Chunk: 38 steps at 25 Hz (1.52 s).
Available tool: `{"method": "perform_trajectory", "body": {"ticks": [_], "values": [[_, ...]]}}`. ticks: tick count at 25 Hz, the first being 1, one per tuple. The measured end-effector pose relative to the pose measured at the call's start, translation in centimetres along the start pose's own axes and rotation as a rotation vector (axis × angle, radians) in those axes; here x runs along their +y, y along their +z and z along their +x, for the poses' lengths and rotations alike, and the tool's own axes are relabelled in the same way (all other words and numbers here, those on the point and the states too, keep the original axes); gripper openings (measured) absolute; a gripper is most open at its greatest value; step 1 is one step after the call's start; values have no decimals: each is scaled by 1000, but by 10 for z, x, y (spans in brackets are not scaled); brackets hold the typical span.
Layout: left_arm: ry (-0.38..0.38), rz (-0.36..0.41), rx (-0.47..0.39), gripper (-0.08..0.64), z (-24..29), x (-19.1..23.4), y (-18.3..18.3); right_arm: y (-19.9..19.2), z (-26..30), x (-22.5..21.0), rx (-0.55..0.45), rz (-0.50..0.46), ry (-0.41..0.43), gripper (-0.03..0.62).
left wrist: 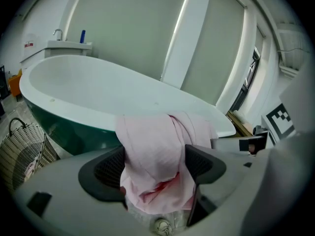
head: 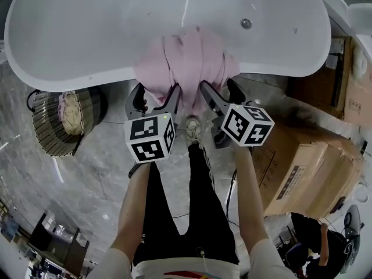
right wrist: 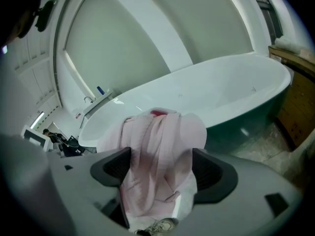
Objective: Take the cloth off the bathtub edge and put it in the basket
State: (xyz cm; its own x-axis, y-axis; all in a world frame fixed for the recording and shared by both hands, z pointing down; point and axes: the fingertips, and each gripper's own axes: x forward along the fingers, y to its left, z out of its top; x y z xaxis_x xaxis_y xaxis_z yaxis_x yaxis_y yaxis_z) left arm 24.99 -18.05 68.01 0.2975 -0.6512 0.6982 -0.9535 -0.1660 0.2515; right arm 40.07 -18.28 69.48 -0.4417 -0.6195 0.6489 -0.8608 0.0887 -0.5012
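cloth (head: 189,60): pink, draped over the near rim of the bathtub (head: 70,81), hanging down its outer side.
my left gripper (head: 157,92): jaws spread wide, with the cloth's left part hanging between them and not clamped.
my right gripper (head: 218,86): jaws spread wide too, around the cloth's right part, no squeeze.
basket (head: 49,135): on the floor to my left, beside the tub, with a pale bundle inside.

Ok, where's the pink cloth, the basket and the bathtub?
pink cloth (head: 186,63), head view, on the middle of its folds.
basket (head: 49,135), head view, on its woven wall.
bathtub (head: 81,34), head view, on its bare white inside.
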Motion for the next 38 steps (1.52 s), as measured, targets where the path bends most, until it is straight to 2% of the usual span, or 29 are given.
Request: {"method": "perform_trajectory", "body": {"ticks": [3,11,14,17,20,21,24,25,31,38], "values": [[-5,10,6,368,5,0,-1,-2,3,0,12,34,26,382],[-19,27,-1,367,11,1,0,-4,13,-1,55,42,104,380],[-32,29,-3,367,12,2,-1,-4,13,0,59,51,110,375],[-41,32,22,341,14,1,-3,-3,12,9,49,13,102,280],[-55,30,57,294,16,-4,-5,-4,11,14,40,-21,85,219],[-62,31,65,255,17,-6,-5,-4,10,14,38,-29,77,195],[-57,41,70,209,17,-11,-7,-6,8,11,37,-93,23,96],[-53,42,67,199,17,-11,-7,-6,8,10,37,-112,9,82],[-52,46,64,146,16,-12,-8,-6,8,10,21,-140,-26,66],[-68,69,52,121,10,-17,-5,-4,1,13,-2,-194,-64,55]]}}
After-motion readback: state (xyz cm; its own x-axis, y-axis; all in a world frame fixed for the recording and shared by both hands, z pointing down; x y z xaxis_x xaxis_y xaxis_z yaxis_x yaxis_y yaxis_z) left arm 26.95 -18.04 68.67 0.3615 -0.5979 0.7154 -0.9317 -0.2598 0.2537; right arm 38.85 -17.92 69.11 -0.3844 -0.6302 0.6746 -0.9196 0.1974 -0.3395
